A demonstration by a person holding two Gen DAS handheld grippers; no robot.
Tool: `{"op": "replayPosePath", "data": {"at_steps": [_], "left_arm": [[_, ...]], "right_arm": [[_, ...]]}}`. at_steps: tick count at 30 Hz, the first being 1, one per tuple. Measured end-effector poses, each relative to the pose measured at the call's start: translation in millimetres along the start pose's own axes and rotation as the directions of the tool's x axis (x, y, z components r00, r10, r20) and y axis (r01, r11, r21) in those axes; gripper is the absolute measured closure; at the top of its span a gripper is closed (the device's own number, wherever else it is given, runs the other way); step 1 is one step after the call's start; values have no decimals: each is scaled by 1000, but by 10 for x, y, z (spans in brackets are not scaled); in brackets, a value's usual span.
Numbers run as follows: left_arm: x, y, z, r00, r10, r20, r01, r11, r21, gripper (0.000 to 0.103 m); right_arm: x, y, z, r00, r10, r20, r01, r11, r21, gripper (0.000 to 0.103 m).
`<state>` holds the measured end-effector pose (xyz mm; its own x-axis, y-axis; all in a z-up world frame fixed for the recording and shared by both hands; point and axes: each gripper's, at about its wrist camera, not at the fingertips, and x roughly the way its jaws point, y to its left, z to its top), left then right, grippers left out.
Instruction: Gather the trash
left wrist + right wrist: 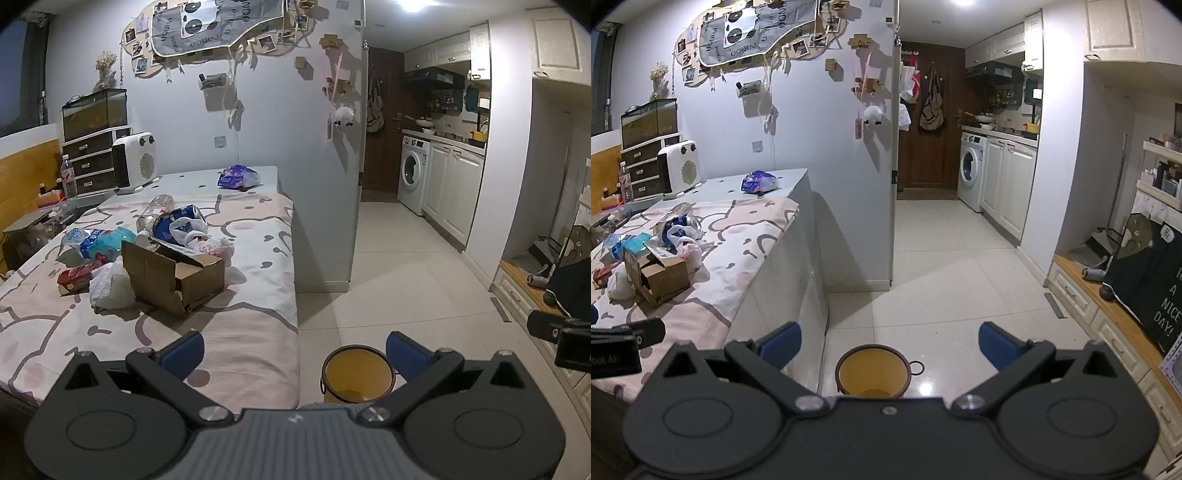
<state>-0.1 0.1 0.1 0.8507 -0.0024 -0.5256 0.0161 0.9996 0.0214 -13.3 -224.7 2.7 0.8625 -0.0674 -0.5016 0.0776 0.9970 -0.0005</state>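
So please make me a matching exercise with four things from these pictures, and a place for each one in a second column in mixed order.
Things:
1. yellow bucket
2. cardboard box
3. white heater
4. washing machine

Places:
A. in the kitchen, beside the white cabinets
B. on the floor next to the bed
C. on the grey surface beyond the pink sheet
D. on the pink sheet, among the trash

Pairs: 1-B, 2-D, 3-C, 4-A
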Motion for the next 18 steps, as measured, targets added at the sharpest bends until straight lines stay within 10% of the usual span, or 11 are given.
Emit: {"op": "replayPosePath", "data": {"at_steps": [18], "left_arm": [[0, 2, 0, 1000, 0, -3, 0, 1000, -1, 0]], "right_arm": [[5, -3, 6, 1000, -7, 3, 7, 1000, -2, 0]]}}
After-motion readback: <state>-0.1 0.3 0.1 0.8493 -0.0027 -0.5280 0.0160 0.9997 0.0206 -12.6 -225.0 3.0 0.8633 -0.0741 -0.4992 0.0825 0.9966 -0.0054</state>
